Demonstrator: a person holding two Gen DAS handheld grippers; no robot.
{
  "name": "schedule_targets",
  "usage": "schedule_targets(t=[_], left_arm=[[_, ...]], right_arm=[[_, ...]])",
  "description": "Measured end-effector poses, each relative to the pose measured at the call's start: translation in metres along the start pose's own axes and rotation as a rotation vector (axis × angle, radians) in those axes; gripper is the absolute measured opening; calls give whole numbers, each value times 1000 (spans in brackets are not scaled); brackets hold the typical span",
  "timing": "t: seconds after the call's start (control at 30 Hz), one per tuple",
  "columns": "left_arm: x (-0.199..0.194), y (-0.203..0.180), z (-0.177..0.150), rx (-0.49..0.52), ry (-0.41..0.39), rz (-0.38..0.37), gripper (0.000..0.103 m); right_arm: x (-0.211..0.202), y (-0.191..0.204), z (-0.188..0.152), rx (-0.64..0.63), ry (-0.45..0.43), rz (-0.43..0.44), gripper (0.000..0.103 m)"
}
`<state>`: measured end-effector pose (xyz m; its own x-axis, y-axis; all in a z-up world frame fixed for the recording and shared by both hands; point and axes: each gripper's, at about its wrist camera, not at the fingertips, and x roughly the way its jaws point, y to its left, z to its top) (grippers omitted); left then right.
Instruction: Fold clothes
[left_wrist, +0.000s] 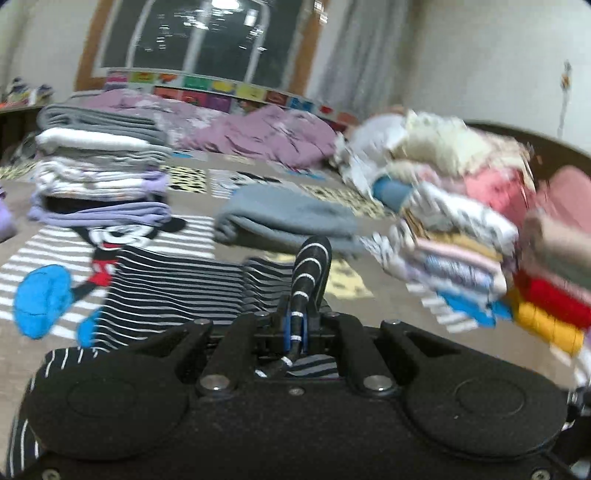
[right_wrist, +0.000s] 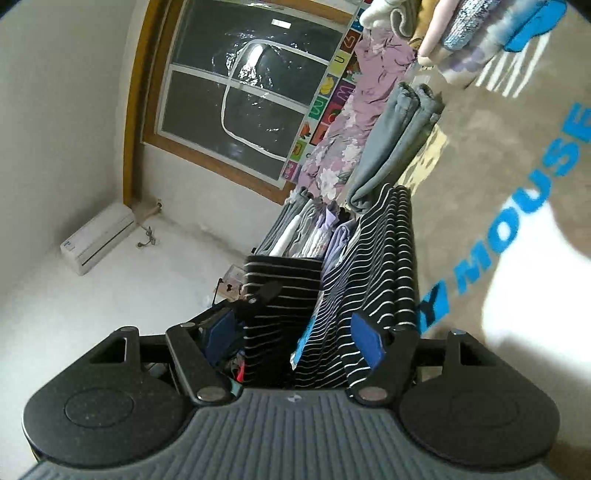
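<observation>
A black garment with thin white stripes (left_wrist: 177, 291) lies spread on the bed. My left gripper (left_wrist: 295, 332) is shut on a pinched fold of it, which sticks up between the blue pads. In the right wrist view, which is rolled sideways, the same striped garment (right_wrist: 373, 280) hangs between the fingers of my right gripper (right_wrist: 295, 336). The blue pads (right_wrist: 365, 339) stand wide apart, so this gripper is open. The cloth lies against the right pad.
The bed cover (left_wrist: 48, 266) has a cartoon mouse print. A stack of folded clothes (left_wrist: 99, 173) stands at the left, a folded grey piece (left_wrist: 288, 218) in the middle, a mixed pile (left_wrist: 461, 229) at the right. A window (right_wrist: 251, 85) and an air conditioner (right_wrist: 99, 240) are beyond.
</observation>
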<state>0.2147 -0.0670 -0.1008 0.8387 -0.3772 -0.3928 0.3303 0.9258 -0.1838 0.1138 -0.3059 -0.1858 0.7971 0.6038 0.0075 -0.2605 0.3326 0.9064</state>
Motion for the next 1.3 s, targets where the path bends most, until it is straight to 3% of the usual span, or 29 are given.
schedule_targets(t=[0.13,0.17,0.2,0.27,0.47,0.67,0.77,0.87,1.0,1.1,1.3], left_arm=[[14,-30,-20,177,49,-16,6],[18,-34,-24,202,78,-42,19],[20,-36,-27,218,108,-72,41],[18,-39,-30,244,138,-137,55],[-29,-8,-9,172,76,-188,55],[-84,69,2,-23,-3,-31,56],[-103,97,1,-115,-35,14,56],[-113,111,-2,-173,-46,25,56],[-119,116,-5,-175,-40,40,56],[-124,120,-5,-178,-44,39,56],[-131,133,-3,-194,-65,31,57]], right_arm=[[1,-9,2,34,-3,-11,70],[1,-12,2,46,-7,-19,70],[2,-15,2,57,-10,-26,70],[2,-20,2,69,-14,-42,70],[5,-26,-1,64,-18,-92,70],[5,-12,-4,14,-2,-74,70],[1,-5,-5,82,-21,-70,70],[9,-2,-4,184,-11,-126,71],[29,5,-2,246,22,-191,73],[47,12,-1,224,44,-288,73],[73,15,-1,195,85,-392,73]])
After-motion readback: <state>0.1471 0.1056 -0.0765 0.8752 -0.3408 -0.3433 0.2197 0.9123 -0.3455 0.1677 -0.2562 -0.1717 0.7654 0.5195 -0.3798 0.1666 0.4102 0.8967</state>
